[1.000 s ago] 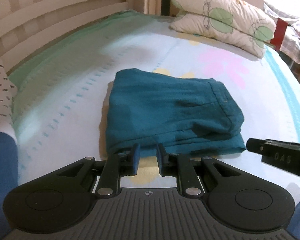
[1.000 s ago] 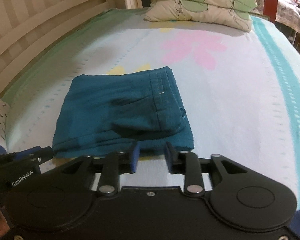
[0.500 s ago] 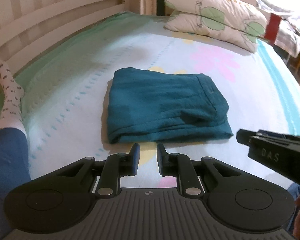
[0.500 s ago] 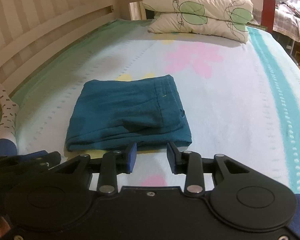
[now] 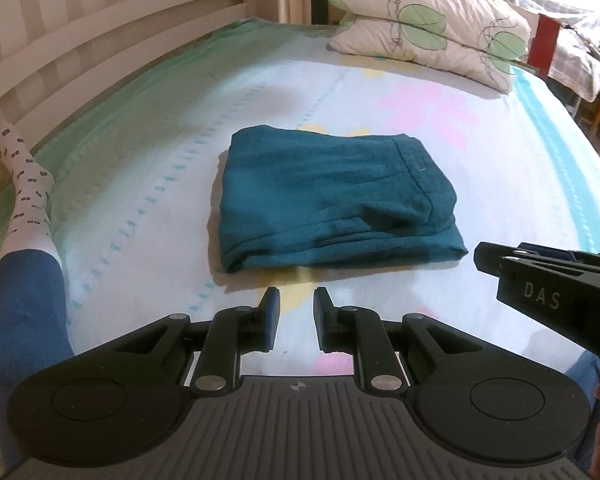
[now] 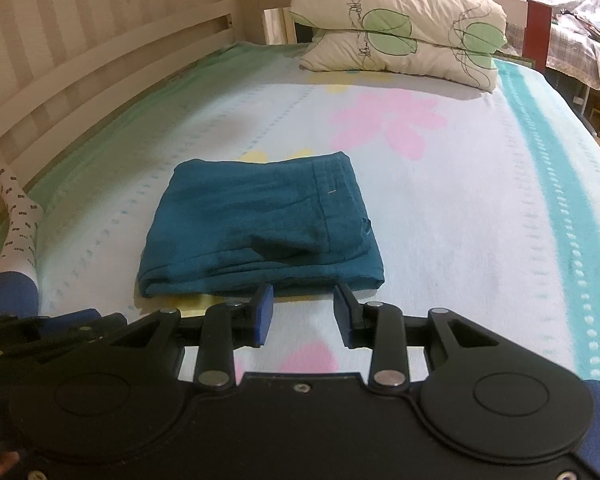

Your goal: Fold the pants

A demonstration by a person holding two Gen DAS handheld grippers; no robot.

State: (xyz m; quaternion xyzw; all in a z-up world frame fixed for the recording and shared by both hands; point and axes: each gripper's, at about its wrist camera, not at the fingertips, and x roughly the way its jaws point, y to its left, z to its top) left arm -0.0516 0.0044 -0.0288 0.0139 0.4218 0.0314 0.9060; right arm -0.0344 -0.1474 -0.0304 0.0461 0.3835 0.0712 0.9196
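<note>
Two grippers: both hang empty over the near bed edge, neither touching cloth.
Left gripper (image 5: 294, 312): jaws stand a narrow gap apart with nothing between them; its tips sit just short of the bundle's near edge, toward 12 o'clock.
Right gripper (image 6: 302, 308): jaws parted wider, empty; the tips lie just at the pants' near hem, and whether one pad brushes the fabric is hard to tell from this low angle.
Pants (image 5: 336, 196): teal, folded into a compact rectangle, lying flat mid-bedsheet (image 5: 500, 184); pillows (image 5: 424, 28) lie well apart at 1 o'clock.
Task stage, as judged: the fold looks finished, with nothing left but to clear away.
Risk, snag: a fingertip dragged across the near hem could catch the loose top layer and pull the stack open.
Risk, bulge: the raised fold near the waistband at 3 o'clock looks springy and could slide off if nudged.
Risk, collision: the grippers sit close together, so a sideways move could knock them.
Risk, leg: the person's socked foot (image 5: 24, 184) lies at 9 o'clock; shifting it could ripple the sheet under the bundle.
</note>
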